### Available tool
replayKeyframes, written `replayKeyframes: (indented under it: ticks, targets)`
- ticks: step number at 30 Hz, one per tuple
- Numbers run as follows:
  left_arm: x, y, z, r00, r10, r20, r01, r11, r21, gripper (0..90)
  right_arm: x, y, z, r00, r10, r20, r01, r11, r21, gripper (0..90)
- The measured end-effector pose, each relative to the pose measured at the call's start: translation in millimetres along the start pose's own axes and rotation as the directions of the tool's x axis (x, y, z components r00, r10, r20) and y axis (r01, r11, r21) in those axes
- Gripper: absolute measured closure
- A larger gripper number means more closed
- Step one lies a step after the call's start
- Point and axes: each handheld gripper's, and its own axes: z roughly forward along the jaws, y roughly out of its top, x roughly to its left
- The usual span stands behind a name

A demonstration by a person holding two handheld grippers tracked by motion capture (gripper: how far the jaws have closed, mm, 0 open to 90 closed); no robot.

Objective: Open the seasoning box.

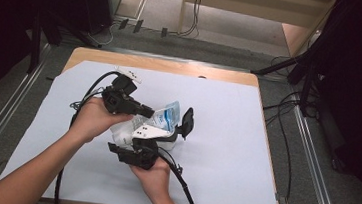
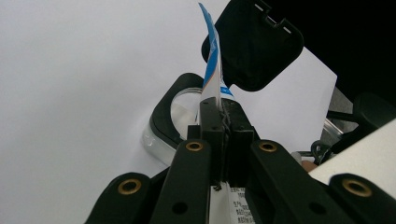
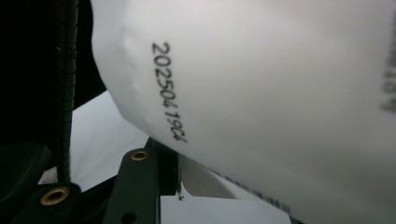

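1. Left gripper: jaws pressed together on the thin edge of a white and blue pouch, seen at the centre of the left gripper view; pouch edge rising toward the top of the frame, printed text below the jaws too small to read.
2. Right gripper: one jaw visible at lower left of the right gripper view, the other hidden behind the pouch; jaw state impossible to tell, though a pouch edge sits right against the visible jaw. Black printed digits on the pouch at centre left, last characters hard to make out; more print at the right edge blurred.
3. Beyond the left jaws: a clear container with a black rim on the white sheet, partly hidden by the jaws; a black hinged lid standing open at upper right, cut by the dark background.
4. High view, centre of frame: left gripper and right gripper meeting at the pouch, container mostly covered, lid upright just to the right.
5. White sheet over a wooden table; cables trailing toward the bottom edge.
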Motion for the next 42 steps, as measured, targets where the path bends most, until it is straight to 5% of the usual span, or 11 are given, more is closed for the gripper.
replayKeyframes:
  ticks: [22,42]
  targets:
    - [2.3,-2.7,-2.0,0.9993,0.004,0.038,-0.004,1.0,0.0,86.7,-6.2,1.8,-2.3,0.9974,0.061,-0.039,-0.061,0.998,-0.016,62.0]
    - [5.0,-4.9,-1.4,0.9992,0.001,0.04,-0.001,0.9999,-0.011,88.8,-6.0,2.0,-2.7,0.9982,0.044,-0.041,-0.044,0.999,0.008,61.8]
